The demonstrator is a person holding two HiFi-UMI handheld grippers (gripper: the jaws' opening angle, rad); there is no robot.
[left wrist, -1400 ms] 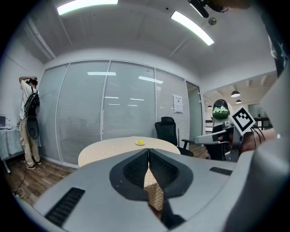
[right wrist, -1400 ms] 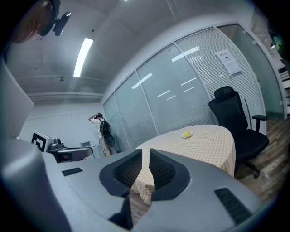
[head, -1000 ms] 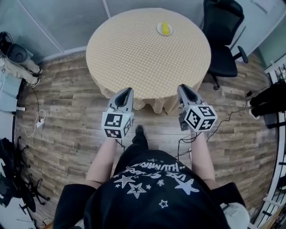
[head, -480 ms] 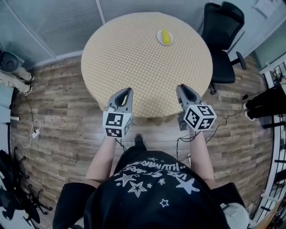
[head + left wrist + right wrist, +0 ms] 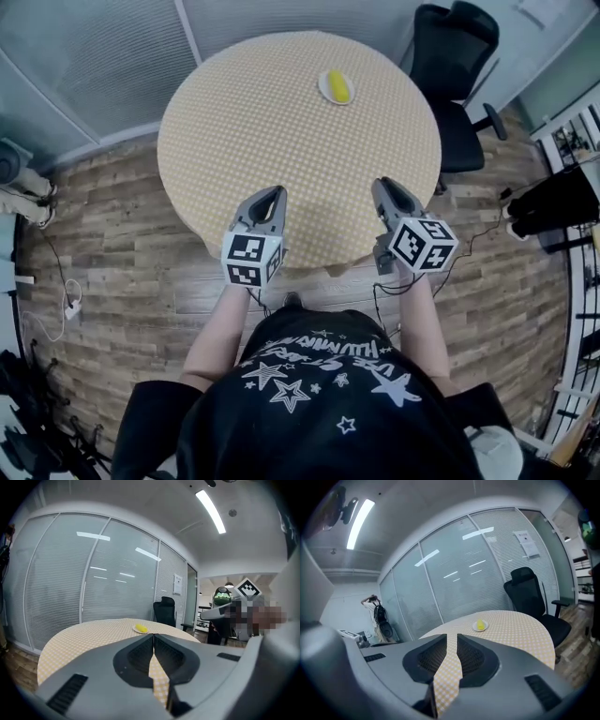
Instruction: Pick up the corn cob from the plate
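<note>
1. The left gripper (image 5: 272, 192) has its jaws brought together, tips meeting, with nothing between them. The right gripper (image 5: 384, 183) is closed down to a narrow slit and is likewise empty.
2. Behind each pair of jaws sits a marker cube (image 5: 251, 260), the right one (image 5: 422, 244) tilted outward. Both carry black-and-white square patterns, with no letters or digits.
3. Directly beneath both sets of jaws is the near edge of the round table (image 5: 281, 122), covered in a yellow checked cloth.
4. The corn cob (image 5: 337, 86) lies on a small white plate (image 5: 322, 89) well ahead of both grippers, on the far side of the table. It sits between their two lines, nearer the right gripper's.
5. Beyond the plate and off to the right gripper's outer side stands a black office chair (image 5: 455, 66).
6. A white notice (image 5: 525, 543) hangs on the glass wall ahead, its print too small to read.
7. Behind the grippers, the person's black top (image 5: 319, 394) bears white stars and a line of white lettering, too distorted to read reliably.
</note>
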